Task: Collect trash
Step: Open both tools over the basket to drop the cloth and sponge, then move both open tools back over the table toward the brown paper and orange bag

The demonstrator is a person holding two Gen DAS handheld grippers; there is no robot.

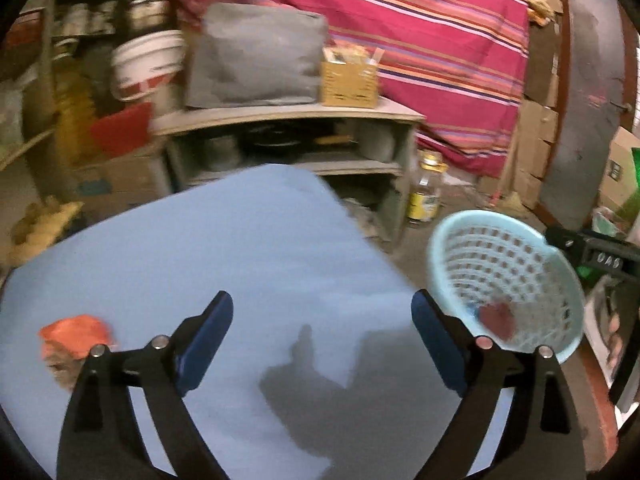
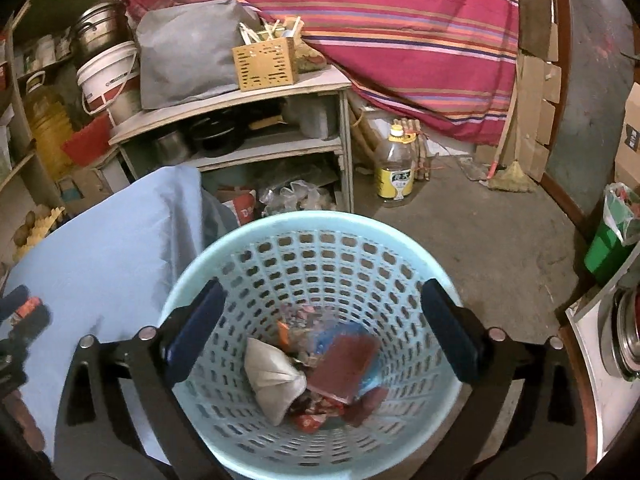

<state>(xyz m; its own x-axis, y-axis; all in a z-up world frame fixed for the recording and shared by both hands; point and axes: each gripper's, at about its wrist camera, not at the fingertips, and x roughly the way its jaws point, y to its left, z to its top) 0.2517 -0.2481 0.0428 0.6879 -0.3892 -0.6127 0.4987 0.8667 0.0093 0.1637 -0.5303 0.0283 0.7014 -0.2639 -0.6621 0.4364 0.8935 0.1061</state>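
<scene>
We hold our left gripper (image 1: 322, 344) wide open and empty over the blue cloth (image 1: 208, 256); orange wrapper (image 1: 74, 338) lies left. Our right gripper (image 2: 320, 330) gapes empty above the pale blue basket (image 2: 240, 236) (trash (image 2: 276, 376) lies inside).

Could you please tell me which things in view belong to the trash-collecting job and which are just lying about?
Job:
- light blue basket, holding wrappers
- grey pouch inside it
- orange wrapper on the blue cloth

Lying about:
- oil bottle
- white bucket
- wooden box
- striped blanket
</scene>
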